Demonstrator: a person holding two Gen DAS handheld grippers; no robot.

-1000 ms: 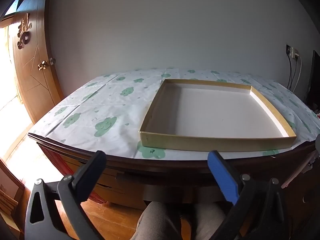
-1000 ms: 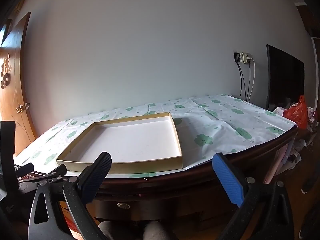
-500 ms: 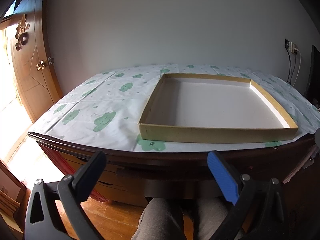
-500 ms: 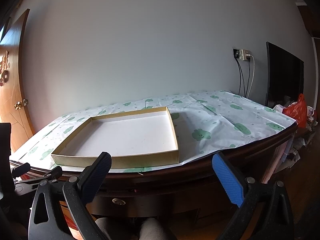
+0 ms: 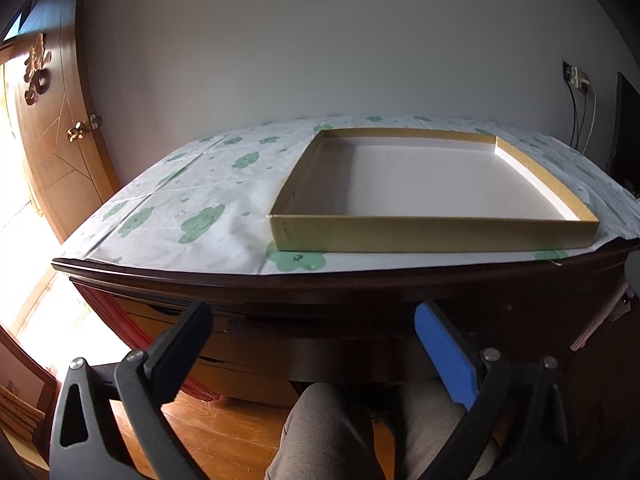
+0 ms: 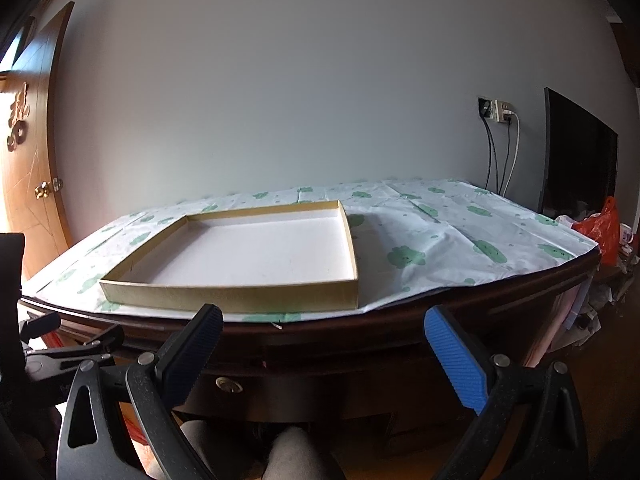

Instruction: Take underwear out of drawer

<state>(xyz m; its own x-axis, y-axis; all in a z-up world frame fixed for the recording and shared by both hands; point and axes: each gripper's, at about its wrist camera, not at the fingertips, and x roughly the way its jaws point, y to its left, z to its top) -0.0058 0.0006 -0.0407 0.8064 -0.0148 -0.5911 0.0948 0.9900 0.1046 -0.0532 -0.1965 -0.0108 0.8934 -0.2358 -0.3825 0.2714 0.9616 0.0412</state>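
No underwear shows in either view. The dark wooden desk (image 5: pixel 360 284) has a shut drawer under its front edge, and the drawer's round metal knob (image 6: pixel 229 385) sits just beyond my right gripper's black finger. My left gripper (image 5: pixel 312 316) is open and holds nothing; it hovers level with the drawer front below the desk edge. My right gripper (image 6: pixel 323 316) is also open with nothing in it, at the same height in front of the desk. The left gripper (image 6: pixel 68 352) also appears at the left of the right wrist view.
A shallow cardboard box lid (image 5: pixel 432 234) lies on the cloud-print cloth (image 5: pixel 200 216), with nothing in it. A person's knees (image 5: pixel 332 420) are below the desk. A wooden door (image 5: pixel 52 140) stands left; a dark screen (image 6: pixel 576 168), wall cables (image 6: pixel 496 152) and a red bag (image 6: pixel 600 232) are right.
Both grippers have sunk lower in front of the desk, so the desk edge sits higher in view. The drawer front and knob show more. Both stay open.
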